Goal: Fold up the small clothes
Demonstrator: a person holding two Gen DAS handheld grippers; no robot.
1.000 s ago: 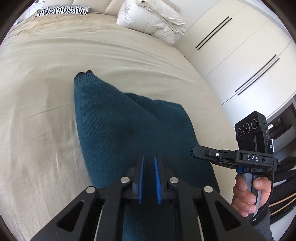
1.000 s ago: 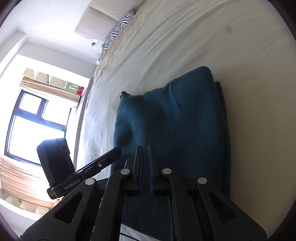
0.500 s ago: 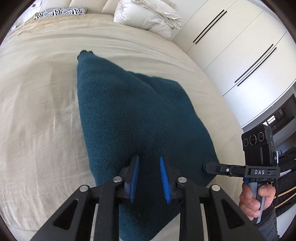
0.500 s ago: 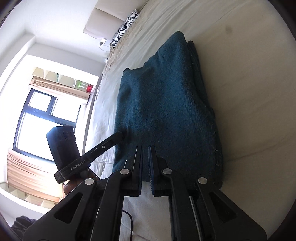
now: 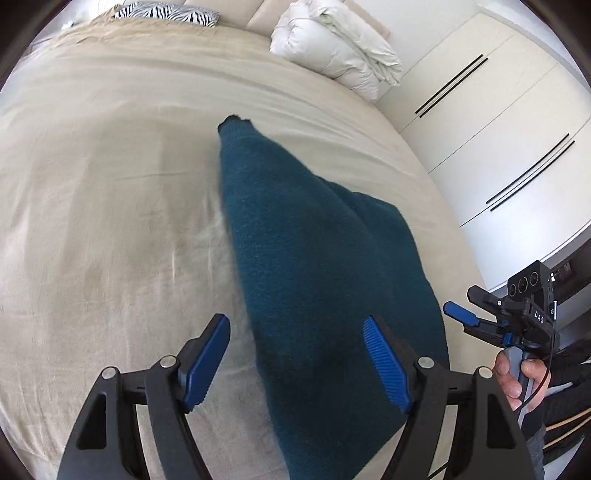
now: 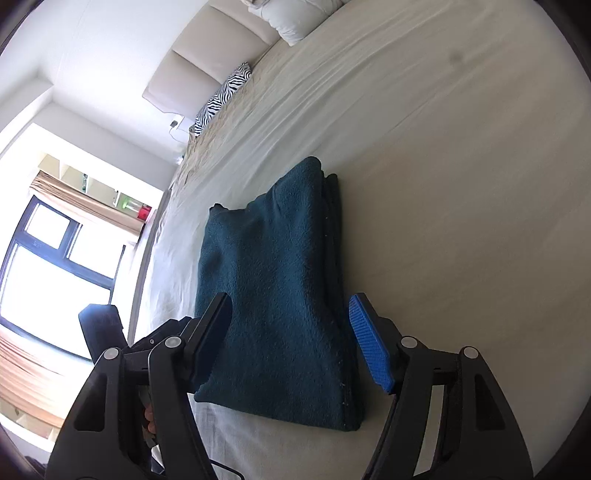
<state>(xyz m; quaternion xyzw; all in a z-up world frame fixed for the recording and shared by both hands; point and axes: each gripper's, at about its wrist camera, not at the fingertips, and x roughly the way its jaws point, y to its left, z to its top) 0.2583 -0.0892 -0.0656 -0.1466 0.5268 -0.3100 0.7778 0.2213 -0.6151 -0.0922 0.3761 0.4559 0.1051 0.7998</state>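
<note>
Knitwear first: the teal fuzzy knitted garment (image 6: 280,295) lies folded in stacked layers on the beige bedsheet (image 6: 461,184), so I judge the fold nearly done. My left gripper (image 5: 295,354) and right gripper (image 6: 291,336) are opening, pinching nothing. Only the left view shows a cuff at twelve o'clock; only the right shows the layered edge at three.

Beige bed (image 5: 110,206), zebra pillow (image 5: 166,13), white wardrobe (image 5: 517,122)

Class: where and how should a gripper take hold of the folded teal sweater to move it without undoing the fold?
Probably the near corner of the teal sweater, at the thick stacked edge on its right, approached from the near side, low over the bed: pinching there catches every layer.
</note>
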